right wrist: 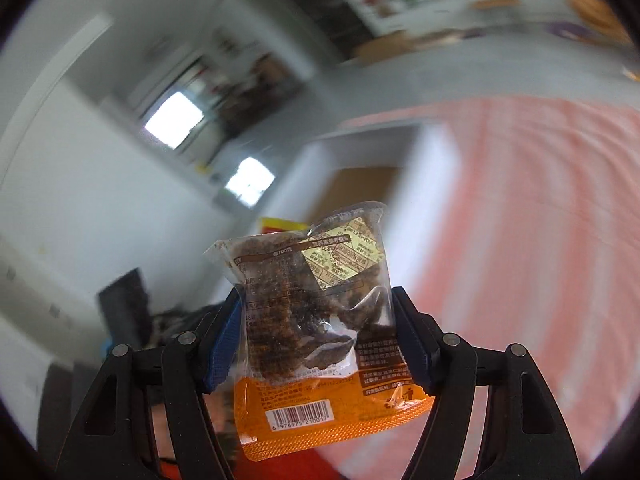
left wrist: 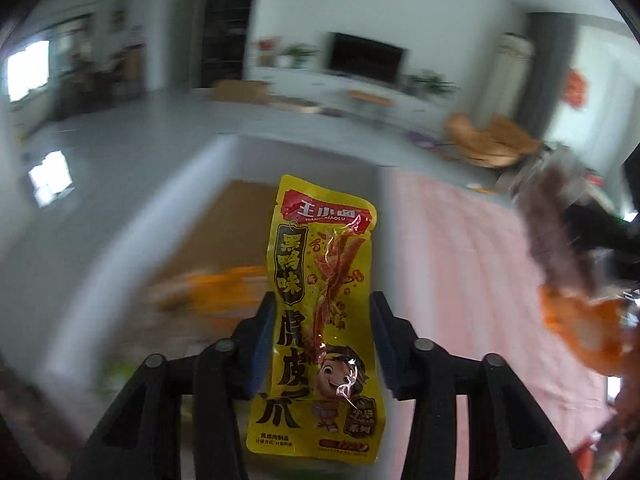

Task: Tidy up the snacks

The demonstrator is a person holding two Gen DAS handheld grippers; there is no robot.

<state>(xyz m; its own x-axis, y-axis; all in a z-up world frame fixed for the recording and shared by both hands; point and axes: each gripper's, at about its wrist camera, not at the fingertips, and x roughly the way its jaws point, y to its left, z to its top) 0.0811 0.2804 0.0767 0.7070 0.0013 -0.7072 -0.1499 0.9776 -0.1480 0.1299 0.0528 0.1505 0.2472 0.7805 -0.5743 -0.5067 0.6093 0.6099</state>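
Observation:
My left gripper [left wrist: 323,344] is shut on a long yellow snack packet [left wrist: 320,320] with Chinese print, held upright in the air. My right gripper [right wrist: 318,340] is shut on a clear and orange snack packet [right wrist: 320,340] with dark brown pieces inside. That packet also shows blurred at the right of the left wrist view [left wrist: 560,248]. A white-walled box with a brown cardboard floor [left wrist: 224,232] lies below and ahead of the left gripper, and it also shows in the right wrist view [right wrist: 360,188]. Blurred orange packets [left wrist: 224,292] lie inside it.
A pink striped cloth [left wrist: 460,260] covers the surface right of the box, and it also shows in the right wrist view [right wrist: 540,220]. A corner of the yellow packet [right wrist: 280,226] peeks behind the right packet. Both views are motion blurred. A living room with a television [left wrist: 366,58] lies beyond.

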